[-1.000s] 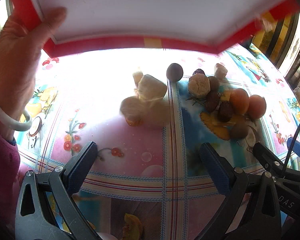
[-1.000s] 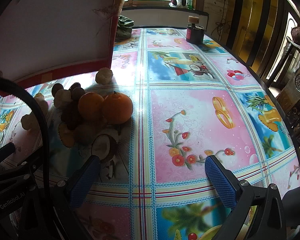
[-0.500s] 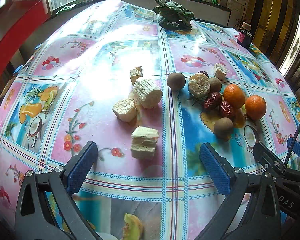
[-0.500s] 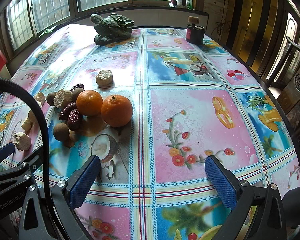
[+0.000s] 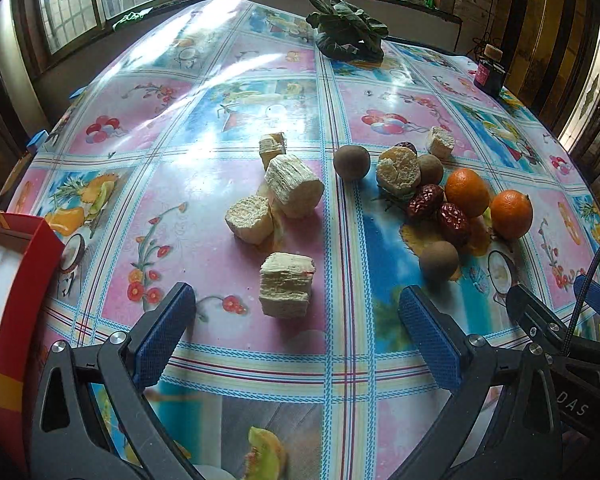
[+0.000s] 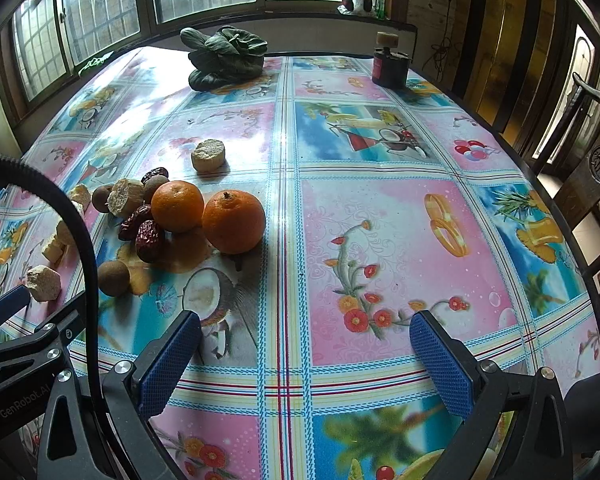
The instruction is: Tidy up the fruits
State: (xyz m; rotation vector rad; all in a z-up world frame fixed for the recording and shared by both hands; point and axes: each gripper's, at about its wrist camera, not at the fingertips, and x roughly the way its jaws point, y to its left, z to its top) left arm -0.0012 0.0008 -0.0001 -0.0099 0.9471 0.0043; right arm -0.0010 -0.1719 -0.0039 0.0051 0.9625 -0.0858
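Note:
Fruit lies scattered on a flowered tablecloth (image 5: 220,112). Two oranges (image 5: 511,213) (image 6: 233,222) sit beside red dates (image 5: 453,218) (image 6: 149,240), brown round fruits (image 5: 438,260) (image 6: 113,278) and pale cut chunks (image 5: 286,290) (image 6: 208,155). My left gripper (image 5: 296,344) hovers open near the table's front edge, with the nearest pale chunk just beyond its blue pads (image 5: 162,340). Open too, my right gripper (image 6: 306,364) holds nothing and stands right of the fruit pile. A red box (image 5: 16,280) with a white inside shows at the left edge.
A bunch of dark leafy greens (image 5: 346,36) (image 6: 224,58) lies at the far end. A dark red jar (image 6: 388,66) with a pale lid stands at the far right. Wooden chairs (image 6: 588,152) line the right side. Windows run along the back wall.
The red and white box that a hand held over the fruit has moved away down to the left, and the hand is gone. Both grippers stayed put and open.

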